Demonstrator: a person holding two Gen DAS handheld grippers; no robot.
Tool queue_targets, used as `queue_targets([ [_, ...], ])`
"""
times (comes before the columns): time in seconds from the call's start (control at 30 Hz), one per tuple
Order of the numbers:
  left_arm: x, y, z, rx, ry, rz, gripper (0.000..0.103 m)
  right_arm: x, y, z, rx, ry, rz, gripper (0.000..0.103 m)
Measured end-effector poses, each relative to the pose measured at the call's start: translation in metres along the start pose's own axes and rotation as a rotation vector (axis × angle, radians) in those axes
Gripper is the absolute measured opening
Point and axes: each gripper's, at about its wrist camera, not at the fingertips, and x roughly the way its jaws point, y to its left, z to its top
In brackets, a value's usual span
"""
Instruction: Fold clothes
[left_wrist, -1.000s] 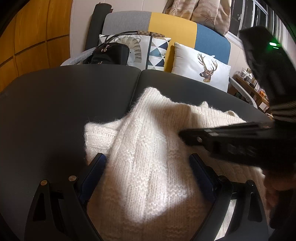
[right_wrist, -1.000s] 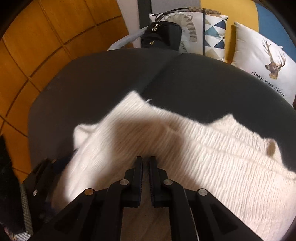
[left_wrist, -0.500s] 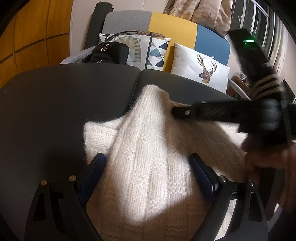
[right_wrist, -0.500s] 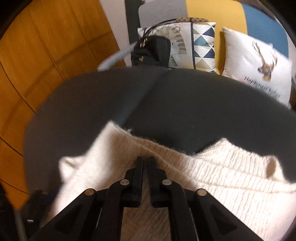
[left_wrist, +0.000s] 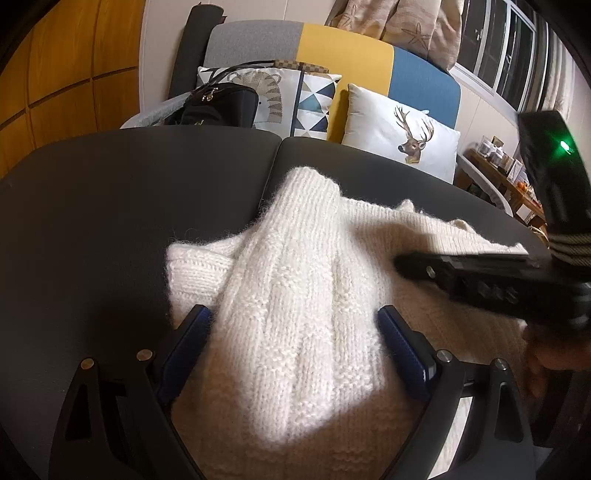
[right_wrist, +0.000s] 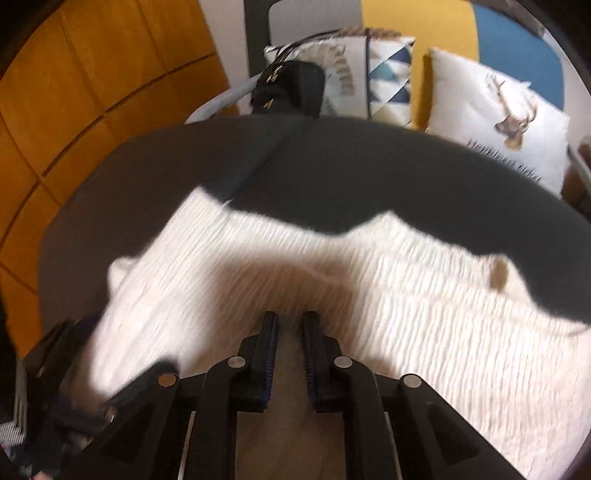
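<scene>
Where it lies folded, fuzzy ribbed white sweater (left_wrist: 295, 295), smooth dark table (left_wrist: 129, 203)

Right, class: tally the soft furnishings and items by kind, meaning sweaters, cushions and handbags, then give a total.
White knitted sweater: 1
Cushions: 2, the deer cushion and the patterned cushion
Black handbag: 1
Total: 4

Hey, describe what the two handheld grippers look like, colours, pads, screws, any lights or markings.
Both are black plastic. The left gripper has angular fingers with blue ribbed pads and round silver pins at the linkages. The right gripper has the same build, with blue-edged toothed pads. From the left wrist view its body carries a green light and a striped band.
</scene>
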Motion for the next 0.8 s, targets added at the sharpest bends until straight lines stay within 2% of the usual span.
queue_targets([
  [0.07, 0.0, 0.0, 0.0, 0.0, 0.0, 0.0, 0.093, -0.001, -0.002, 0.005, 0.008, -0.033, -0.005, 0.012],
  [0.17, -0.003, 0.002, 0.0, -0.012, 0.001, -0.018, 0.093, -0.021, -0.011, -0.002, 0.081, -0.108, 0.076, 0.014],
  [0.23, -0.009, 0.004, 0.003, -0.031, 0.005, -0.034, 0.093, -0.045, -0.019, -0.015, 0.102, -0.149, 0.1, 0.014],
  [0.3, -0.019, 0.004, 0.008, -0.067, -0.007, -0.055, 0.093, -0.063, -0.025, -0.03, 0.097, -0.145, 0.064, 0.014],
  [0.37, -0.029, 0.001, 0.014, -0.099, -0.028, -0.074, 0.093, -0.083, -0.03, -0.053, 0.087, -0.129, 0.069, 0.015],
  [0.47, -0.03, -0.027, 0.026, -0.01, -0.007, -0.077, 0.093, -0.082, -0.041, -0.07, 0.064, -0.063, 0.063, 0.015],
  [0.53, -0.022, -0.054, 0.027, 0.121, 0.0, -0.036, 0.091, -0.076, -0.045, -0.081, 0.056, -0.028, 0.044, 0.005],
  [0.57, -0.016, -0.06, 0.027, 0.151, 0.01, -0.02, 0.084, -0.072, -0.047, -0.087, 0.055, -0.013, 0.036, 0.005],
  [0.67, 0.003, -0.074, 0.026, 0.221, 0.045, 0.022, 0.082, -0.061, -0.058, -0.096, 0.107, -0.021, 0.035, 0.002],
  [0.8, 0.012, -0.073, 0.029, 0.224, 0.058, 0.052, 0.087, -0.048, -0.067, -0.087, 0.13, -0.05, -0.005, 0.002],
])
